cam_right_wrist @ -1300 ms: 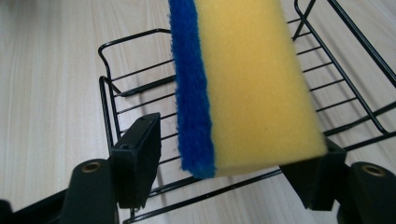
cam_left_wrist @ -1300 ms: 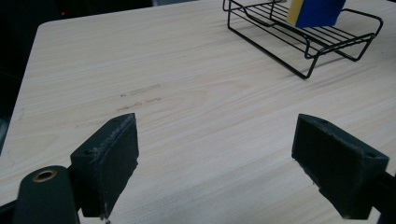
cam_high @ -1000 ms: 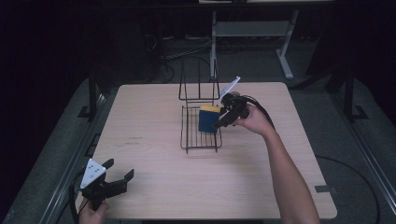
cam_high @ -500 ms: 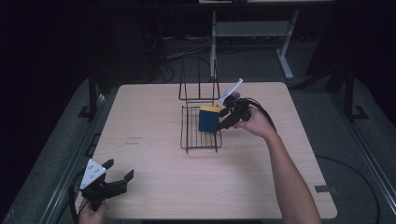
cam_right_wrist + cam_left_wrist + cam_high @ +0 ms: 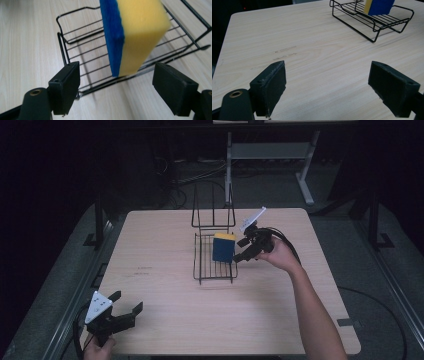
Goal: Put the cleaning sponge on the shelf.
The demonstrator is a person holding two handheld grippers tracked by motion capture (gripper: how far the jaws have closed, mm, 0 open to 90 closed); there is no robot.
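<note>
Left gripper [image 5: 126, 309]: low over the near left corner of the table [image 5: 165, 320], held in a hand [image 5: 95, 351] at the near edge; its jaws stand wide apart with bare wood between them (the left gripper view shows nothing in the gap). It points across the table toward the rack.

Wire rack [image 5: 204, 255]: black, standing at the middle of the table a little toward the far edge, with an upright back at its far side and a flat barred bed nearer. Well apart from the left gripper.

Sponge [image 5: 223, 248]: blue on one broad face, yellow on the other, standing on edge in the right part of the rack's bed. In the right gripper view the sponge [image 5: 132, 32] sits tilted over the bars, beyond the jaw tips and touched by neither.

Right gripper [image 5: 243, 250]: just right of the rack, right of the table's middle, held in a hand [image 5: 277, 254] with the forearm coming in from the near right edge. Jaws spread wide (no contact with the sponge or the wire), aimed at the sponge's narrow side.
</note>
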